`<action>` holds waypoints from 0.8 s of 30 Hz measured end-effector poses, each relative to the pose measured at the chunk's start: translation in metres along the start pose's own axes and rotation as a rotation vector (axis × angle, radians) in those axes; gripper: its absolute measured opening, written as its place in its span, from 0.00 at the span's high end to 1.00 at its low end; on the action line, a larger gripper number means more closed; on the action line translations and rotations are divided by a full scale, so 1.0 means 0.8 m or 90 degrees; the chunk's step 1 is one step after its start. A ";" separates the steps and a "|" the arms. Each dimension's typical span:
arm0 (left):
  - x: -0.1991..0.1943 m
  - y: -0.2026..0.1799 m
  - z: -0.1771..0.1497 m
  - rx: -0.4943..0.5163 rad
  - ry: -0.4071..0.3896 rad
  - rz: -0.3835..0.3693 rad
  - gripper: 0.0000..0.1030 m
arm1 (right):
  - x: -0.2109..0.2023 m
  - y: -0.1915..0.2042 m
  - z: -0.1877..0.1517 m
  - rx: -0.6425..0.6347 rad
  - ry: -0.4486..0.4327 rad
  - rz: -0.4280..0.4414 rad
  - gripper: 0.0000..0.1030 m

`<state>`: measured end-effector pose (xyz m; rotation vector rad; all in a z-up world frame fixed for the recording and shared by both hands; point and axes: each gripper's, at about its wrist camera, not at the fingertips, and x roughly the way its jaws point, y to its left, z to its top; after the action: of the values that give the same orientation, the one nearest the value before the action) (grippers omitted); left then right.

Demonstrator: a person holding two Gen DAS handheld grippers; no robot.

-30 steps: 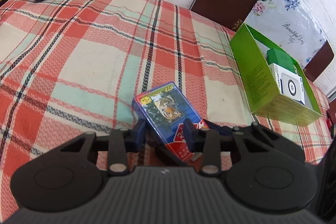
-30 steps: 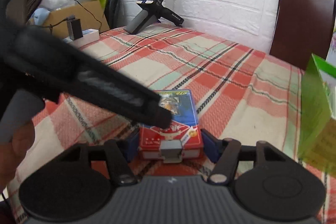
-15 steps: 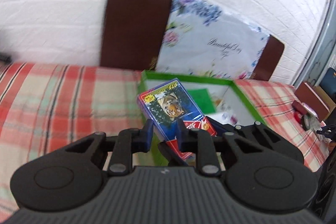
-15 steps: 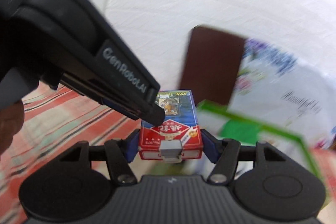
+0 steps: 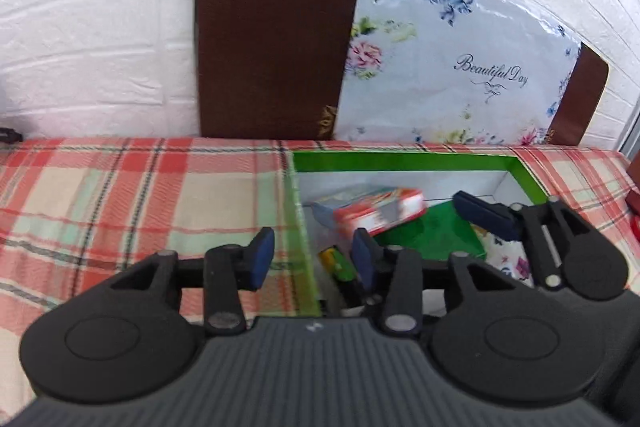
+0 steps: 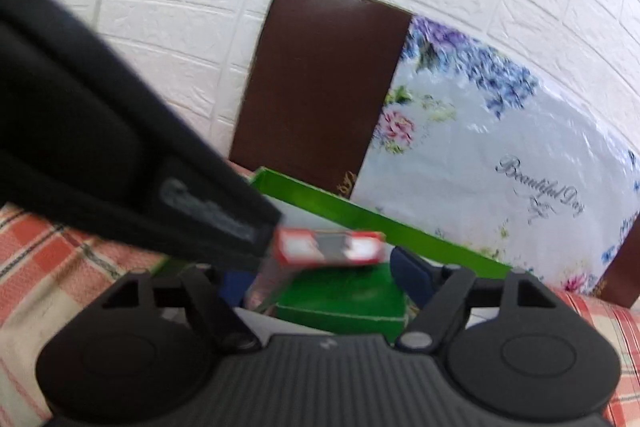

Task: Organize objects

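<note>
Card pack (image 5: 378, 211), red-ended and motion-blurred, inside the green box (image 5: 400, 162), tilted over a green packet (image 5: 436, 241), touching neither gripper. Same pack (image 6: 330, 246) blurred in the right wrist view, just beyond the fingers, over the packet (image 6: 344, 297). Left gripper (image 5: 308, 257) spread open, holding nothing, straddling the box's left wall: one blue pad (image 5: 260, 259) over the plaid cloth (image 5: 140, 203), the other (image 5: 362, 259) inside the box. Right gripper (image 6: 320, 275) also open, empty, near the box's right side; its blue pad (image 5: 482, 215) visible from the left wrist view. Small yellow-green item (image 5: 336, 261) low in the box, near left corner, too blurred to identify. Far behind: brown chair back (image 5: 276, 35), floral sheet (image 5: 460, 67), white brick wall (image 5: 100, 27).
</note>
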<state>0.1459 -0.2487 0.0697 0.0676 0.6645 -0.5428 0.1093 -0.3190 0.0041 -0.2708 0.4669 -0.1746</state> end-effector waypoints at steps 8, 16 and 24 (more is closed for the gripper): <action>-0.036 0.005 -0.021 0.027 0.001 0.032 0.52 | -0.065 0.007 -0.016 0.055 -0.032 -0.018 0.22; -0.079 0.002 -0.058 0.042 0.007 0.059 0.47 | -0.125 0.000 -0.040 0.107 -0.034 -0.041 0.21; -0.113 0.008 -0.088 0.039 0.011 0.068 0.46 | -0.176 0.010 -0.058 0.142 -0.020 -0.037 0.21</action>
<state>0.0502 -0.1860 0.0679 0.1642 0.6572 -0.4603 -0.0347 -0.2894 0.0210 -0.0681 0.4049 -0.2764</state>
